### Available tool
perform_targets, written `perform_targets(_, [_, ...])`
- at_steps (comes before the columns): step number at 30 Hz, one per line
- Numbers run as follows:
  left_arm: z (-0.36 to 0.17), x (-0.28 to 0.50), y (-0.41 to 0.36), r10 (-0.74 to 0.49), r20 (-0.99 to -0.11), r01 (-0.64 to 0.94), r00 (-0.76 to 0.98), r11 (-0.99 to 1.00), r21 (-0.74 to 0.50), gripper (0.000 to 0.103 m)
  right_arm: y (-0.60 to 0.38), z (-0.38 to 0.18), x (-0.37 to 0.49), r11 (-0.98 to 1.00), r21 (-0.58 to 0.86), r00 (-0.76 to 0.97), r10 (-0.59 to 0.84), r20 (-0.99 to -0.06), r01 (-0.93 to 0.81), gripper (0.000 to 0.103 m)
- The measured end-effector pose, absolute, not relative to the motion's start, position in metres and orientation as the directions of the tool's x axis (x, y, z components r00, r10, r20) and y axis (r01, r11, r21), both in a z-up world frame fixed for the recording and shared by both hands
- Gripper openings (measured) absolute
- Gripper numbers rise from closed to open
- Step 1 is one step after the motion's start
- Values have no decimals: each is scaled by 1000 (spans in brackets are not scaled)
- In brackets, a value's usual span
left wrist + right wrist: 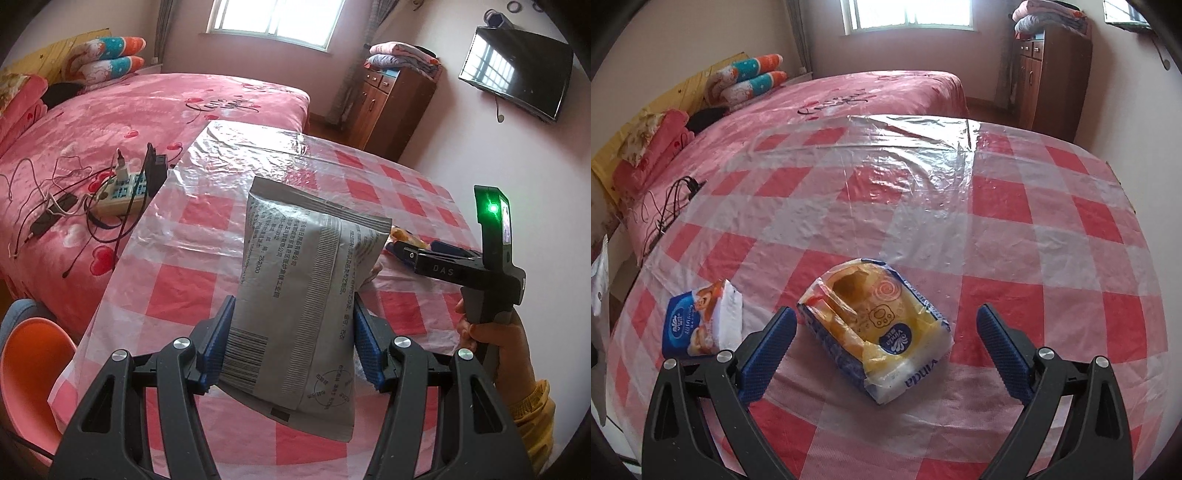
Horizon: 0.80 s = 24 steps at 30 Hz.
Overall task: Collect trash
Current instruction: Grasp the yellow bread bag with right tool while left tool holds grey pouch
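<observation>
My left gripper is shut on a flat grey packet with printed text and a barcode, held upright above the checked table. The blue pads press both of its side edges. My right gripper stands open just above the table, its fingers either side of a yellow tissue pack with a torn top, not touching it. A smaller blue and orange tissue pack lies to the left of that gripper. In the left wrist view the right gripper shows from the side, held by a hand in a yellow sleeve.
The table wears a red and white checked plastic cover. A pink bed lies behind it, with a power strip and cables. An orange stool stands at the table's left edge. A wooden cabinet stands by the wall.
</observation>
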<state>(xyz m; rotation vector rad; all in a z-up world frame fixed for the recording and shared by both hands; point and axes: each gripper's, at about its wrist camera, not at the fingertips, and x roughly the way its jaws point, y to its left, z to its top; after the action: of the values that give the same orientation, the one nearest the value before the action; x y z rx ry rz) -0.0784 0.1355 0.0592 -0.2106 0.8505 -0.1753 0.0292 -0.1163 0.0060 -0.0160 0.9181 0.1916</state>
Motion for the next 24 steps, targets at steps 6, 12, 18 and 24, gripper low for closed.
perform_targets(6, [54, -76, 142, -240, -729, 59, 641, 962, -266, 61, -108, 3, 33, 986, 27, 584, 120, -803, -166, 85])
perform_targets(12, [49, -78, 150, -242, -730, 46, 639, 959, -278, 61, -102, 4, 30, 984, -13, 594, 98, -798, -179, 68])
perform_targets(18, [46, -85, 162, -242, -723, 28, 646, 955, -295, 61, -103, 8, 21, 983, -6, 617, 111, -779, -183, 57])
perform_targets(24, [45, -94, 173, -242, -717, 20, 654, 953, -304, 61, -101, 11, 9, 981, -12, 634, 115, -765, -192, 47])
